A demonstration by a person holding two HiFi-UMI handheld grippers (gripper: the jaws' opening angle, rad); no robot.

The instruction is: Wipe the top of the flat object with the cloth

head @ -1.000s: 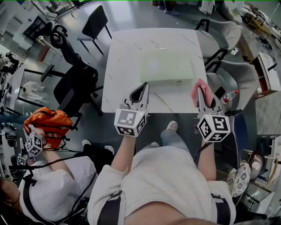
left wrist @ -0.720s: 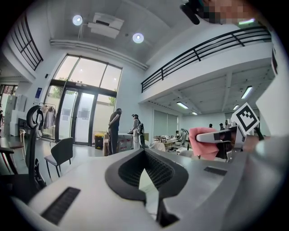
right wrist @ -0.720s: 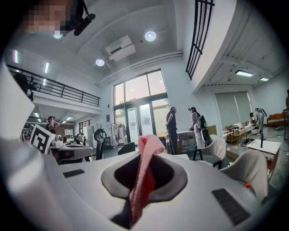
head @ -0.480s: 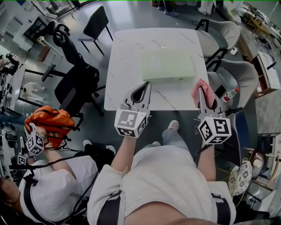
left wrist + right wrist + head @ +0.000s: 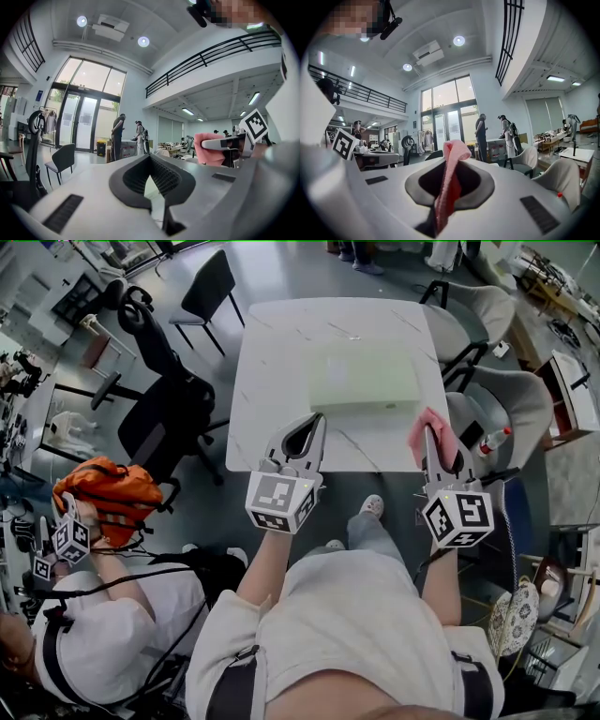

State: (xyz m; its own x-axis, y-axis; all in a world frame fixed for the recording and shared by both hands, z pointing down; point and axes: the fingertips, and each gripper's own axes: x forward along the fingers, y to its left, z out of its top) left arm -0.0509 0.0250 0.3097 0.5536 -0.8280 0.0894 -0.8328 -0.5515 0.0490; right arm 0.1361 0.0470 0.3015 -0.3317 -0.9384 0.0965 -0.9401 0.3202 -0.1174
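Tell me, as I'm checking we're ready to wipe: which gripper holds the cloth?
The right gripper, shut on the pink cloth, which stands up between its jaws. The left gripper is shut with nothing between its jaws.

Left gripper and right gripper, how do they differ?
The left gripper has its jaws shut on nothing; the right gripper clamps a pink cloth. The left gripper points toward the green flat object; the right gripper sits off to its right. Both hover over the table near its front edge, short of the object.
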